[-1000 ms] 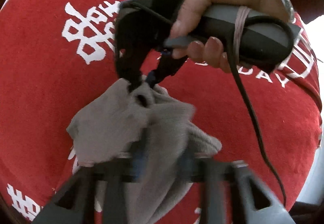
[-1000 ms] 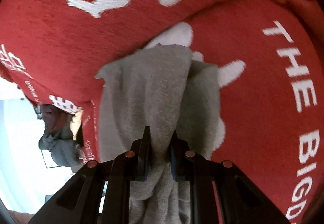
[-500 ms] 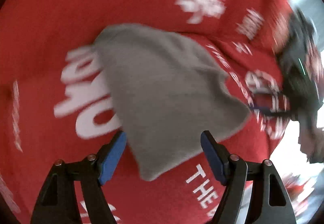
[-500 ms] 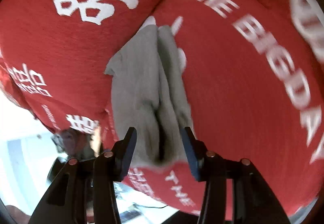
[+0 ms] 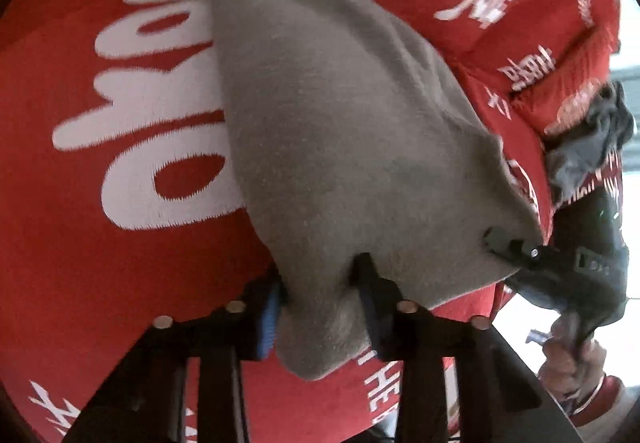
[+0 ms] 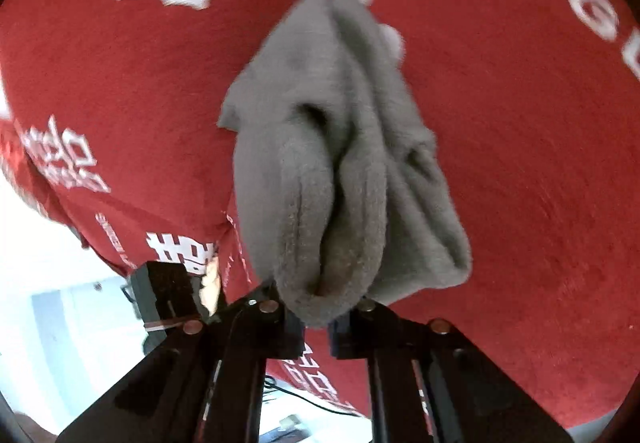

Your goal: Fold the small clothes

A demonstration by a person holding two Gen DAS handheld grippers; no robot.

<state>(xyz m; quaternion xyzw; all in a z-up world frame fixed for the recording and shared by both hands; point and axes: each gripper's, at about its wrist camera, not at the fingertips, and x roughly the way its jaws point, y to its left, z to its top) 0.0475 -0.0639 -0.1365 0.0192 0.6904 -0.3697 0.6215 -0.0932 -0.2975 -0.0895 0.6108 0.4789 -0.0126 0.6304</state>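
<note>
A grey sock [image 5: 344, 131] lies on a red cloth [image 5: 80, 251] with white lettering. The left hand-held gripper [image 5: 320, 307] is closing its jaws on the near edge of the sock, and the fabric sits between the blue pads and bulges there. To the right, the right hand-held gripper [image 5: 516, 247] is clamped tight on the other near corner of the sock. In its own view the bunched sock [image 6: 340, 163] is pinched between the closed jaws [image 6: 316, 311]. A dark garment [image 5: 588, 147] lies at the far right.
</note>
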